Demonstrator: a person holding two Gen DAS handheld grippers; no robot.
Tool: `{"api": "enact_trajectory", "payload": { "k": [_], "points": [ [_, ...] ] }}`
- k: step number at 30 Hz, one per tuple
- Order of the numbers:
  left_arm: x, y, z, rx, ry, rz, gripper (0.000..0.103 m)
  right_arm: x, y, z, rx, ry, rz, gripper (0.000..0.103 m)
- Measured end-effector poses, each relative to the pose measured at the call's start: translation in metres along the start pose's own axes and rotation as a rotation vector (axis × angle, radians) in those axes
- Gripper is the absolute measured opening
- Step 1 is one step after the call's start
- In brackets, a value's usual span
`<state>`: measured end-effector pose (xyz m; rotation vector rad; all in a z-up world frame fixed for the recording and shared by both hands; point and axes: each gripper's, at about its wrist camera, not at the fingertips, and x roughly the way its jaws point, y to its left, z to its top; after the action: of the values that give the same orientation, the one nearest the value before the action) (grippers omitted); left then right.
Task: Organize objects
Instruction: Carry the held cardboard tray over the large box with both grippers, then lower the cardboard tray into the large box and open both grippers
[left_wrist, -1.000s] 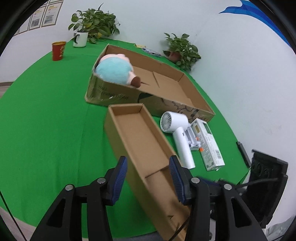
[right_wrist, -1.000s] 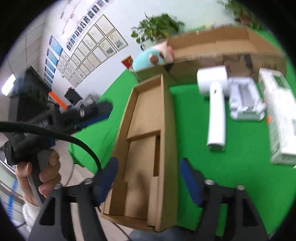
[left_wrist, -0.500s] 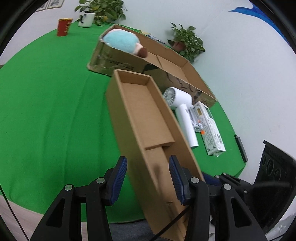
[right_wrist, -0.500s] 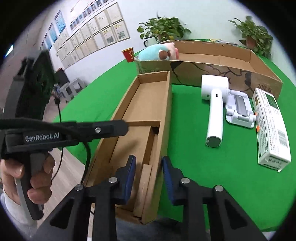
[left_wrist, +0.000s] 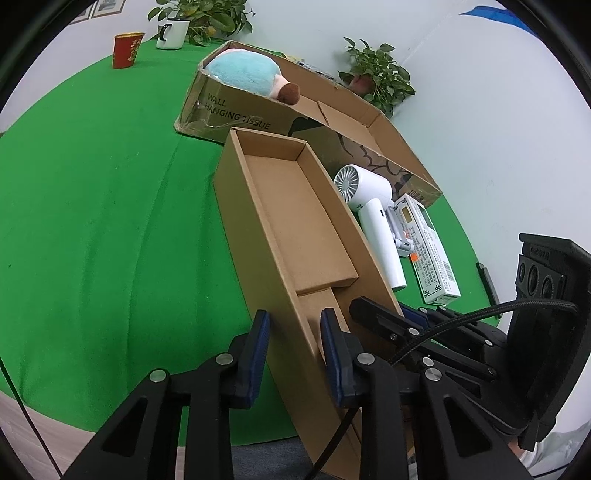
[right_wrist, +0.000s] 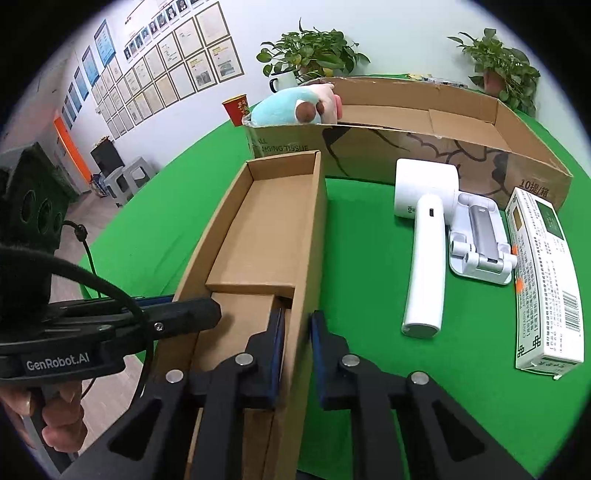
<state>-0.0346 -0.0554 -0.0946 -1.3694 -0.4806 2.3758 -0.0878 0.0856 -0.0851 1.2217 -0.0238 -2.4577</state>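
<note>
A long narrow cardboard tray (left_wrist: 291, 218) (right_wrist: 269, 236) lies at the near edge of the green table. My left gripper (left_wrist: 295, 332) is shut on the tray's left wall, one finger inside, one outside. My right gripper (right_wrist: 297, 332) is shut on the tray's right wall in the same way. A white hair dryer (right_wrist: 424, 236) (left_wrist: 373, 214), a white phone stand (right_wrist: 480, 240) and a white printed carton (right_wrist: 546, 280) (left_wrist: 428, 251) lie right of the tray. A large open cardboard box (right_wrist: 424, 125) (left_wrist: 295, 110) behind holds a teal plush toy (right_wrist: 295, 107) (left_wrist: 247, 74) at its left end.
A red paper cup (left_wrist: 127, 50) and a white mug with a plant (left_wrist: 173, 29) stand at the far left of the table. A second potted plant (left_wrist: 376, 79) stands at the far right by the wall. The table's near edge runs under both grippers.
Both grippers have closed on the tray's side walls; the right one was wide open a second ago. The tray has shifted toward me and now overhangs the near edge.
</note>
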Motion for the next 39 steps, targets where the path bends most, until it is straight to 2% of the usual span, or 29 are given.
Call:
{"api": "enact_trajectory", "payload": {
  "k": [10, 13, 19, 26, 30, 36, 39],
  "points": [
    [-0.003, -0.011, 0.000, 0.052, -0.004, 0.009, 0.022, -0.007, 0.004, -0.006, 0.007, 0.000, -0.056, 0.013],
    [-0.009, -0.020, 0.001, 0.072, -0.026, -0.004, 0.021, -0.019, 0.000, -0.004, 0.014, -0.031, -0.064, 0.013],
    [-0.030, -0.055, 0.017, 0.185, -0.101, 0.001, 0.020, -0.049, -0.004, 0.003, 0.043, -0.136, -0.098, 0.013],
    [-0.049, -0.097, 0.054, 0.309, -0.200, -0.003, 0.019, -0.078, -0.013, 0.028, 0.068, -0.286, -0.154, 0.013],
    [-0.056, -0.118, 0.089, 0.351, -0.243, -0.026, 0.019, -0.088, -0.026, 0.052, 0.082, -0.349, -0.171, 0.012],
    [-0.060, -0.134, 0.141, 0.368, -0.286, -0.054, 0.019, -0.093, -0.042, 0.096, 0.081, -0.402, -0.186, 0.012],
    [-0.061, -0.141, 0.171, 0.382, -0.312, -0.037, 0.019, -0.092, -0.049, 0.125, 0.062, -0.422, -0.198, 0.011]
  ]
}}
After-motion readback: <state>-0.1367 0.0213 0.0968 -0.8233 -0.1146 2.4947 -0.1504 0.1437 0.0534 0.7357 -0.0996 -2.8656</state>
